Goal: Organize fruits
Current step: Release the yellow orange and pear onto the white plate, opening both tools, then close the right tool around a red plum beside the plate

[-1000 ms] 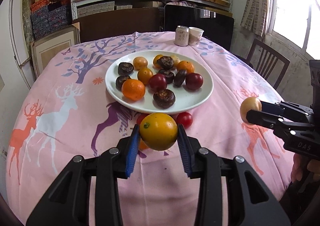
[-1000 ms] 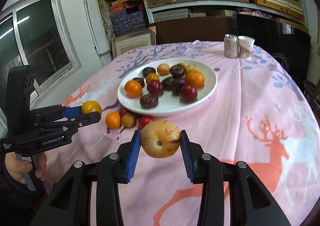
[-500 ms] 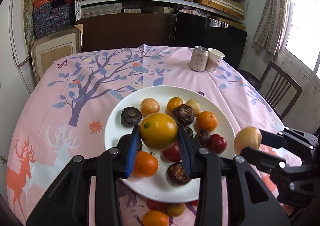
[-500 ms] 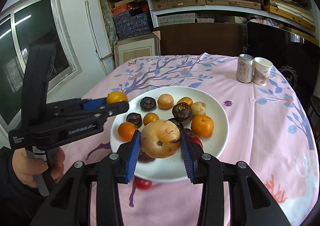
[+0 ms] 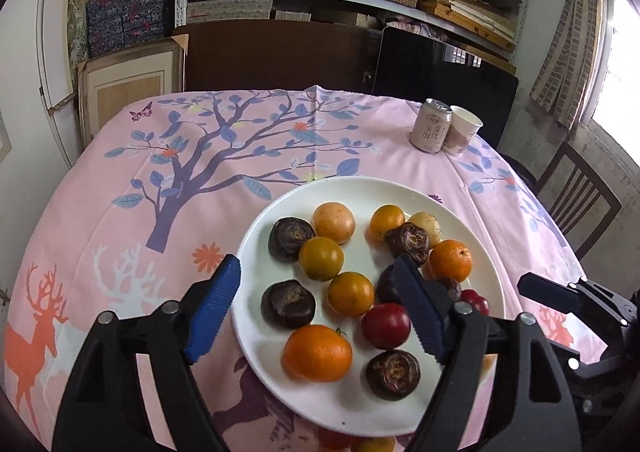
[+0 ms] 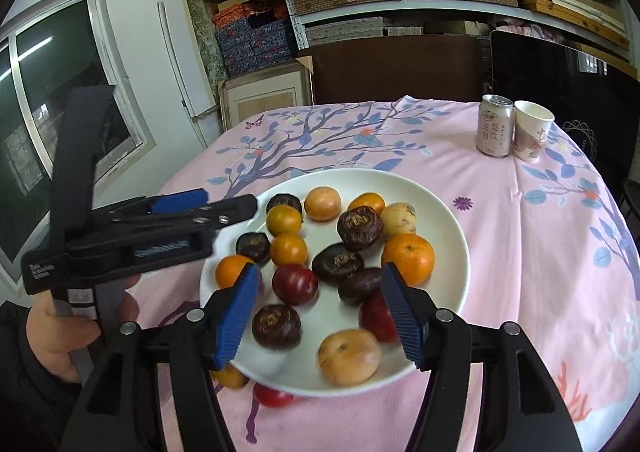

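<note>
A white plate (image 5: pixel 472 252) on the pink tablecloth holds several oranges, red plums and dark water chestnuts. My left gripper (image 5: pixel 316 308) hovers over its near left part, jaws opening, nothing between the pads. A yellow-orange fruit (image 5: pixel 321 258) lies free on the plate just beyond them. My right gripper (image 6: pixel 320 308) hangs over the plate's near edge, jaws also opening. A pale brown fruit (image 6: pixel 349 358), slightly blurred, lies below its pads on the plate (image 6: pixel 452 219). The left gripper (image 6: pixel 228 201) reaches in from the left, held by a hand (image 6: pixel 60 332).
A small orange fruit (image 6: pixel 230 376) and a red one (image 6: pixel 274 398) lie on the cloth by the plate's near rim. A drink can (image 5: pixel 431 130) and paper cup (image 5: pixel 462 135) stand at the far right. A wooden chair (image 5: pixel 576 203) is beside the table.
Both grippers carried their fruit forward over the plate, then opened. The yellow-orange fruit and the pale brown fruit left the pads and now lie on the plate.
</note>
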### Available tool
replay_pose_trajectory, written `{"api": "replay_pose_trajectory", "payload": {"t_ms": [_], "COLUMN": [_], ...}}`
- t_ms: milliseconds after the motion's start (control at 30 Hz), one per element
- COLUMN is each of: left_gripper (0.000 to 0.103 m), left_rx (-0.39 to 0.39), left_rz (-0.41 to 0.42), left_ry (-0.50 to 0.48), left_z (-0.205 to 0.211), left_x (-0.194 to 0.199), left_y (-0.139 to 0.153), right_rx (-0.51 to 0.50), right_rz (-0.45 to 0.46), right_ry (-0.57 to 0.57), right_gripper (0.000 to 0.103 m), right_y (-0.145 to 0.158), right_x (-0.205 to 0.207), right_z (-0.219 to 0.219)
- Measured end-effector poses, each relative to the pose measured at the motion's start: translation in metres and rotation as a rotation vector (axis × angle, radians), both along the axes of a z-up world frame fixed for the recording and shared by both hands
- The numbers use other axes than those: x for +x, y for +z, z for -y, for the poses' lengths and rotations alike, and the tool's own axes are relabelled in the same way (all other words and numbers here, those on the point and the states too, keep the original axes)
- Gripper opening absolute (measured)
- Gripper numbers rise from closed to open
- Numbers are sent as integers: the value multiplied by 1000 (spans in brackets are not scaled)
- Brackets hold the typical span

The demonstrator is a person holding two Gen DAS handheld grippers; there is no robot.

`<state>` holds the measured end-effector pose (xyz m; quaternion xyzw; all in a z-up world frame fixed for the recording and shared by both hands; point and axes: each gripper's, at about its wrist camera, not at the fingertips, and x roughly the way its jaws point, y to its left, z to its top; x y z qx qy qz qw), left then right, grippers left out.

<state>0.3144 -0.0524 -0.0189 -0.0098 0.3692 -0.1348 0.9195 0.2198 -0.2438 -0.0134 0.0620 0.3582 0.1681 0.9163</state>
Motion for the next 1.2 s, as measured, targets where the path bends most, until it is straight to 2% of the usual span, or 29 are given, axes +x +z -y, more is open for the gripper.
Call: {"api": "replay_pose_trajectory", "payload": {"t_ms": [33, 200, 267, 333, 367, 500, 600, 733, 1200], "left_gripper": [85, 90, 90, 90, 91, 94, 94, 94, 94], "left_rx": [-11, 14, 78, 150, 163, 156, 174, 158, 128], "left_rz": [8, 30, 48, 102, 118, 152, 160, 147, 116], "left_ry": [-1, -13, -19, -9, -7, 28, 58, 95, 104], "left_z": [-4, -15, -13, -11, -10, -15, -18, -29, -35], "left_x": [-9, -58, -79, -104, -114, -140, -145, -143, -137], "left_y": [2, -2, -8, -13, -14, -21, -27, -34, -40], "right_rx": [5, 31, 49, 54, 44, -1, -8, -39, -100], "right_rz": [-2, -18, -23, -22, -20, -24, -59, -89, -128], "right_ry": [-2, -6, -4, -1, -4, 2, -5, -11, -19], "right_gripper": [64, 64, 64, 65, 65, 67, 69, 70, 70], "right_y": [-1, -8, -11, -14, -15, -23, -30, -40, -53], "right_x": [-6, -40, -52, -66, -73, -92, -95, -97, -81], "right_z": [2, 7, 8, 6, 4, -6, -9, -17, -36]}}
